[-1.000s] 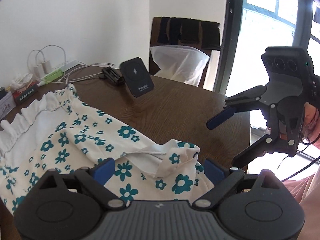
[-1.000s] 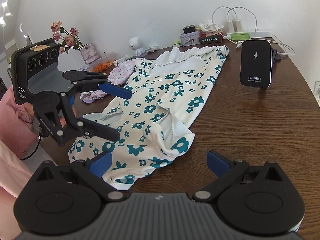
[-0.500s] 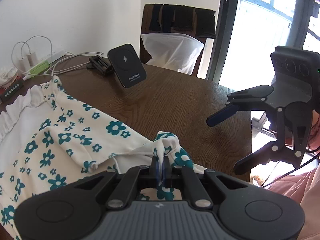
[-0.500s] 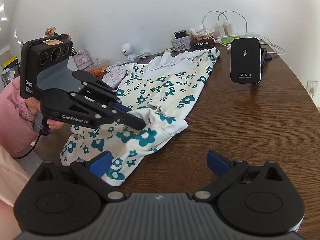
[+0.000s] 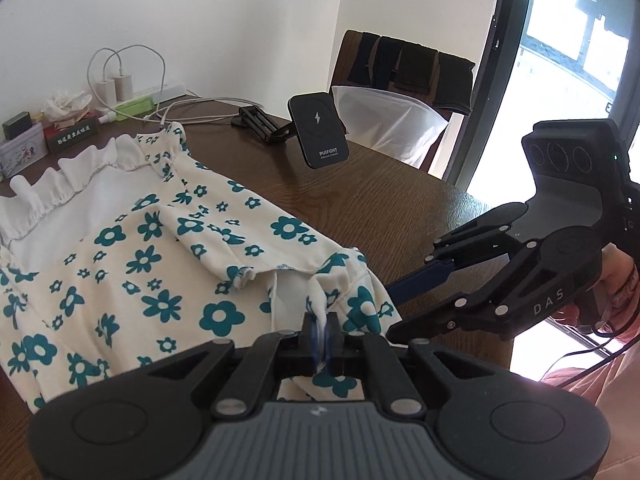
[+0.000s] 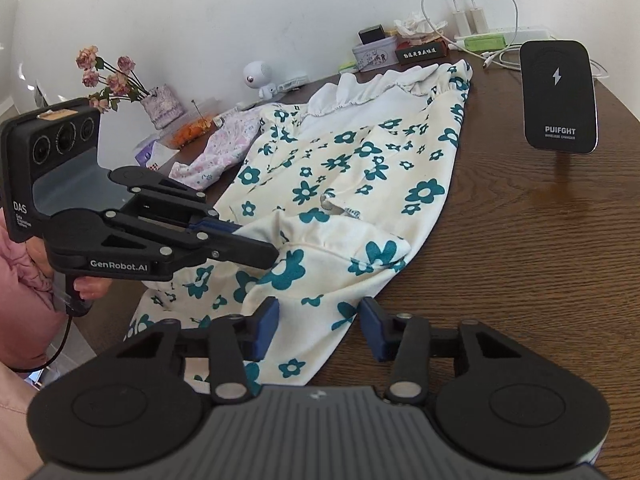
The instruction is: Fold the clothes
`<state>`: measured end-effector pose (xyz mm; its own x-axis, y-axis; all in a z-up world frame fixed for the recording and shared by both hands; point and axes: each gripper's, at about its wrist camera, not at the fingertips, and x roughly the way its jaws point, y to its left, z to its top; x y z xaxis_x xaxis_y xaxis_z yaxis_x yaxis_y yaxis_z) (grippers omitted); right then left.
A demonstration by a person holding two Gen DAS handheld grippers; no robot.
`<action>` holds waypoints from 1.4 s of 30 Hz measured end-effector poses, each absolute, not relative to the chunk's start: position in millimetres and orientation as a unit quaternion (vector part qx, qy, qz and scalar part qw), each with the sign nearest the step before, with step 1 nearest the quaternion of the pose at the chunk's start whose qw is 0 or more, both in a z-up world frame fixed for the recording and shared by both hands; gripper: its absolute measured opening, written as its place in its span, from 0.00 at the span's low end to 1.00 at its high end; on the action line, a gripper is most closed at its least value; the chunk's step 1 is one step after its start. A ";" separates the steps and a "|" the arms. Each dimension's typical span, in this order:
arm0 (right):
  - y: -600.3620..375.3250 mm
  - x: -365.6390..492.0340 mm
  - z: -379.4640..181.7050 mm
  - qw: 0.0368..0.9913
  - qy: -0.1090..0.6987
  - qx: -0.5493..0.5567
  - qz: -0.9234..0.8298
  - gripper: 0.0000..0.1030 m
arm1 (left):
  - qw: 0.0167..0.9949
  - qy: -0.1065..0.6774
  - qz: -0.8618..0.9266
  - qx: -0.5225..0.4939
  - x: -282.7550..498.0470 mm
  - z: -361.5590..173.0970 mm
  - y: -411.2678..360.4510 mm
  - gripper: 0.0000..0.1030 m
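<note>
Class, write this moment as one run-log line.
left hand-held gripper: shut on floral garment | right hand-held gripper: open, straddling hem | table: garment unfolded

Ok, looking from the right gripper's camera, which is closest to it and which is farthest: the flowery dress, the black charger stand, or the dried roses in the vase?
1. Flowery dress: nearest, its hem lies between the half-open jaws of the right gripper.
2. Black charger stand: farther, upright on the table at the right.
3. Dried roses: farthest, at the back left by the wall.

Cream garment (image 6: 360, 168) with teal flowers, white ruffled edge, spread rumpled, near corner lifted
</note>
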<state>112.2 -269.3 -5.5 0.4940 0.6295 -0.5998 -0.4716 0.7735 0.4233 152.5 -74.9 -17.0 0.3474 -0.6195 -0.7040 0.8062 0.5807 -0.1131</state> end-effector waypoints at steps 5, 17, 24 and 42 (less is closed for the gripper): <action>-279.7 109.7 -4.5 0.860 0.397 0.133 0.291 0.01 | 0.809 0.365 -0.441 0.134 149.8 -21.9 -75.6 0.03; -307.7 94.1 -8.5 0.862 0.397 0.211 0.233 0.06 | 0.808 0.353 -0.450 0.141 136.8 -22.4 -78.5 0.47; -301.4 86.8 20.0 0.893 0.348 0.131 0.252 0.52 | 0.859 0.325 -0.376 0.124 119.7 15.7 0.8 0.67; -243.4 95.5 8.0 0.873 0.379 0.011 0.308 0.59 | 0.855 0.440 -0.273 0.011 183.2 -19.6 -5.4 0.44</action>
